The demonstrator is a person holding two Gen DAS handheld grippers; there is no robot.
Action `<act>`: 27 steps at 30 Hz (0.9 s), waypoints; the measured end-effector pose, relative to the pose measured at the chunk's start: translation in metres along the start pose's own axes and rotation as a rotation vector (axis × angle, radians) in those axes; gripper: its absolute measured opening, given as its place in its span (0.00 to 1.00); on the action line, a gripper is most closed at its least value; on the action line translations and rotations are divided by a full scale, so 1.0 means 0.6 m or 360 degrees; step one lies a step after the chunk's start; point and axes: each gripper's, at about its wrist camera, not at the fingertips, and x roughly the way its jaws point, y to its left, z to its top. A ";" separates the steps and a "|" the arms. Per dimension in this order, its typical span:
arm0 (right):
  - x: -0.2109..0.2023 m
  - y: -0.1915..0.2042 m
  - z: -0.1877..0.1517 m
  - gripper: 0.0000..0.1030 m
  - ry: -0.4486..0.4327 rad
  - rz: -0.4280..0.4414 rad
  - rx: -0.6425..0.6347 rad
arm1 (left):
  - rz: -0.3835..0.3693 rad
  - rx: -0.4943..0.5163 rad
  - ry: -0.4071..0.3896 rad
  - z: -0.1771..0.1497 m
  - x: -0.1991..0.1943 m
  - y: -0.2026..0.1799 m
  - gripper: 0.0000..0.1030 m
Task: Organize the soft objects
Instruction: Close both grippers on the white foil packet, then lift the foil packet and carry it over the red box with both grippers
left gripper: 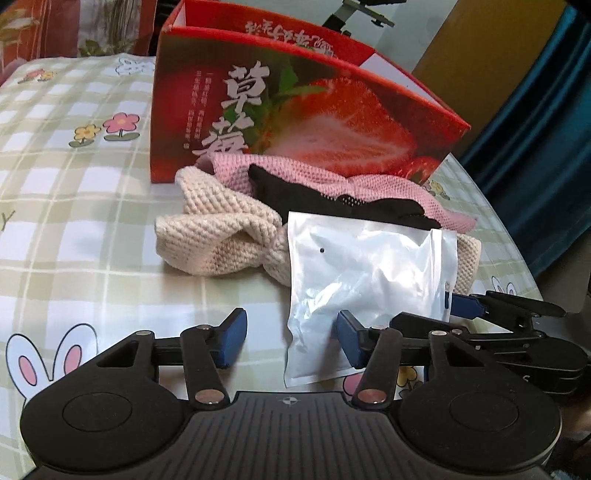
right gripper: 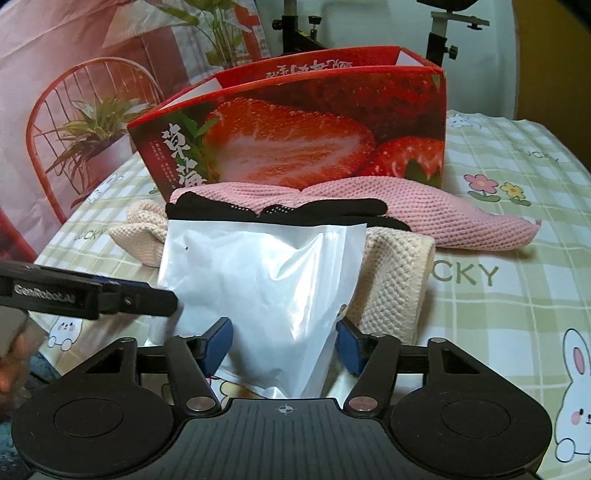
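Observation:
A white plastic pouch leans on a heap of soft things: a cream knit piece, a pink knit piece and a black fabric with white dots. My left gripper is open. The pouch's lower left corner lies by its right pad and clear of its left pad. My right gripper is open around the pouch's lower end, with a thin gap at its right pad. A red strawberry box stands open-topped right behind the heap.
The checked tablecloth with rabbits and flowers covers the table, whose edge curves down the right of the left wrist view, beside a teal curtain. Camera stands rise behind the box. A person's hand shows at lower left.

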 end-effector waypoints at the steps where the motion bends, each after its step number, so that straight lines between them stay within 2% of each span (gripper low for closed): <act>1: 0.000 0.001 0.000 0.54 0.0001 -0.0001 -0.0005 | -0.0003 0.0011 -0.0003 0.000 0.002 -0.002 0.53; 9: -0.002 -0.012 -0.001 0.54 -0.0032 0.0013 0.0052 | -0.0044 0.0092 -0.0010 0.010 0.018 -0.016 0.53; 13: 0.002 -0.012 0.000 0.55 -0.0055 0.0031 0.0069 | -0.0024 0.0144 -0.0024 0.014 0.025 -0.029 0.54; 15: 0.002 -0.007 0.000 0.51 -0.0048 0.0032 0.0046 | -0.0067 0.0113 -0.0035 0.011 0.025 -0.028 0.53; 16: 0.001 -0.005 0.001 0.44 -0.0046 0.0050 0.0039 | -0.0107 0.0092 -0.0032 0.007 0.023 -0.024 0.51; 19: -0.004 0.002 0.002 0.42 -0.0056 0.0086 0.0022 | -0.0108 0.0076 -0.0044 -0.002 0.017 -0.023 0.50; 21: -0.004 0.004 0.003 0.36 -0.0056 0.0121 0.0013 | -0.0125 0.0048 -0.0047 -0.007 0.014 -0.017 0.50; 27: -0.001 0.006 0.002 0.36 -0.0041 0.0147 0.0013 | -0.0132 0.0009 -0.0055 -0.008 0.013 -0.010 0.49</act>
